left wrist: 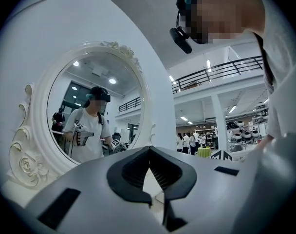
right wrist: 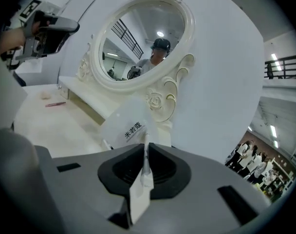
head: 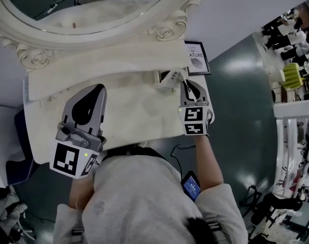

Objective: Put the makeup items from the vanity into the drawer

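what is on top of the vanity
A framed print sits at the vanity's back right corner; a thin pink item lies near its left end. The right gripper holds a white sachet above it. The left gripper covers part of the top.

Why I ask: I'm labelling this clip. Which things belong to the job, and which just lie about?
Job: sachet, clamped in right hand-held gripper; pink stick, likely makeup; vanity.
Lying about: mirror; framed print.

white packet [right wrist: 123,125] — "米若薇", framed card [head: 196,58] — "OF", "ATURE"
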A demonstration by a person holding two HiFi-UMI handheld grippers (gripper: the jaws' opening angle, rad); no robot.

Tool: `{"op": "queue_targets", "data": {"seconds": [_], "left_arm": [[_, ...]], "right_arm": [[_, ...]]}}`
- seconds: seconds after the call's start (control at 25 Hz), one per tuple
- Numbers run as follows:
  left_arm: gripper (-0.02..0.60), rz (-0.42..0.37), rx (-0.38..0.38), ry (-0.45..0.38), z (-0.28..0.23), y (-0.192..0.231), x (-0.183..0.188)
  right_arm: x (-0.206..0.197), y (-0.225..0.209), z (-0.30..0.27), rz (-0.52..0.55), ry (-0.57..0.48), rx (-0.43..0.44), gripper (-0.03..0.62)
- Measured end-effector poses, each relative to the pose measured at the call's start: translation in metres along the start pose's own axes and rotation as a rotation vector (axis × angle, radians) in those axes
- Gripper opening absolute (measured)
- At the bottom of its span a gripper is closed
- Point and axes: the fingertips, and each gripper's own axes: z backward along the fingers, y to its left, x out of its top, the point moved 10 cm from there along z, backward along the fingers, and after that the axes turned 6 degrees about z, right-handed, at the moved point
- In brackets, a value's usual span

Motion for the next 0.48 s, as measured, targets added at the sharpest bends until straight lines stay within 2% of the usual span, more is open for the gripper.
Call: {"op": "queue_targets", "data": {"seconds": [0.24, 0.48], "left_arm": [[0.015, -0.01, 0.049, 0.005, -0.003, -0.009, -0.002], [0.015, -0.017, 0.105, 0.013, -0.006, -0.015, -0.006]], "right_arm": [[-0.005, -0.014, -0.02, 0.13, -0.015, -0.016, 0.037], [-0.013, -0.019, -0.043, 0.28, 0.013, 0.078, 0.037]]}}
